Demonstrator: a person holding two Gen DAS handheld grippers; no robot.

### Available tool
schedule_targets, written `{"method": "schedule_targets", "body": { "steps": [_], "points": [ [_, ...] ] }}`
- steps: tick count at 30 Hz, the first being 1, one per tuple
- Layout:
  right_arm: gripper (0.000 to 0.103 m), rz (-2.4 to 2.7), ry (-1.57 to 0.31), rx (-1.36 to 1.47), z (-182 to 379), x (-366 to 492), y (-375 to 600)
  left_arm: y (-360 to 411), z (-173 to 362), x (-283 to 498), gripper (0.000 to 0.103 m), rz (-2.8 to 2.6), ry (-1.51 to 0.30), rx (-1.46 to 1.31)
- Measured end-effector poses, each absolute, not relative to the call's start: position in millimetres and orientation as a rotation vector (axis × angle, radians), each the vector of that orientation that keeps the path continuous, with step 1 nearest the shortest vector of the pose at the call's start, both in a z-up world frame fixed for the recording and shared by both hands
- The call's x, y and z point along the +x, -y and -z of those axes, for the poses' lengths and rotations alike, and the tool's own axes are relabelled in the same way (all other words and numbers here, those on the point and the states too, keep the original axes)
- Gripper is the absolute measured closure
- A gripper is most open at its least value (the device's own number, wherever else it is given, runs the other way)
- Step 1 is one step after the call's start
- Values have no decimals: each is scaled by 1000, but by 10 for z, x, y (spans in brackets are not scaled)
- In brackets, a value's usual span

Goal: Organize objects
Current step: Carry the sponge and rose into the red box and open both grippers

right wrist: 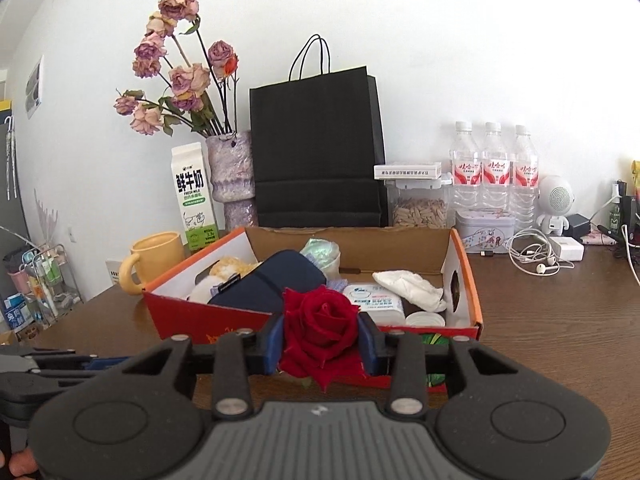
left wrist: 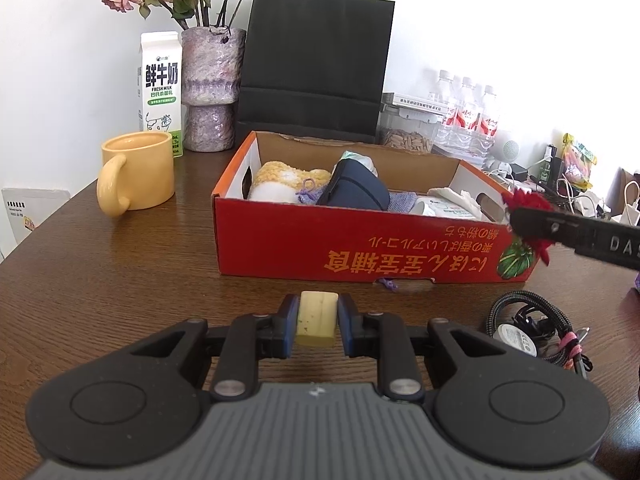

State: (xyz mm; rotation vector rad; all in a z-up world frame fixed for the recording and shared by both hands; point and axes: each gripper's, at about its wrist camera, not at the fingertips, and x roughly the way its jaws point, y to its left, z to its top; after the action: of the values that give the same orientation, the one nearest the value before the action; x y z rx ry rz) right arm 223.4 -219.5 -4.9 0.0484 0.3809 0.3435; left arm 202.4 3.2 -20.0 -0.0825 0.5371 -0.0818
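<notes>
A red cardboard box (left wrist: 360,236) stands open on the brown table (left wrist: 120,264) and holds a navy pouch (left wrist: 354,190), a yellow-white plush, wipes and tissue. My left gripper (left wrist: 317,318) is shut on a pale yellow block (left wrist: 316,316), in front of the box's near wall. My right gripper (right wrist: 321,330) is shut on a red rose (right wrist: 320,320), held just before the box's near right corner (right wrist: 476,320). It shows in the left wrist view (left wrist: 532,220) at the box's right end.
A yellow mug (left wrist: 138,172), a milk carton (left wrist: 162,88), a purple vase of dried roses (left wrist: 210,88) and a black paper bag (left wrist: 316,60) stand behind and left of the box. A coiled cable (left wrist: 536,328) lies at right. Water bottles (right wrist: 494,172), earphones (right wrist: 536,256) and chargers sit back right.
</notes>
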Motion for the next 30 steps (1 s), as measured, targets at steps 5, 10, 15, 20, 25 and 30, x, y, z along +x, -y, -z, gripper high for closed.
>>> {"method": "schedule_targets", "body": {
  "steps": [5, 10, 15, 20, 25, 30],
  "points": [
    [66, -338, -341, 21, -89, 2264, 2281, -8, 77, 2026, 81, 91, -508, -79],
    [66, -342, -309, -10, -211, 2378, 2267, 52, -95, 2078, 81, 108, -473, -65],
    [66, -351, -289, -13, -298, 2536, 2211, 143, -293, 2222, 81, 112, -419, -36],
    [66, -337, -277, 12, -344, 2800, 2145, 253, -463, 2493, 81, 102, -356, -46],
    [66, -333, -291, 34, -313, 3079, 2087, 311, -551, 2810, 81, 62, -308, -74],
    [66, -325, -340, 18, -180, 3351, 2048, 347, -514, 3108, 81, 43, -312, -69]
  ]
}}
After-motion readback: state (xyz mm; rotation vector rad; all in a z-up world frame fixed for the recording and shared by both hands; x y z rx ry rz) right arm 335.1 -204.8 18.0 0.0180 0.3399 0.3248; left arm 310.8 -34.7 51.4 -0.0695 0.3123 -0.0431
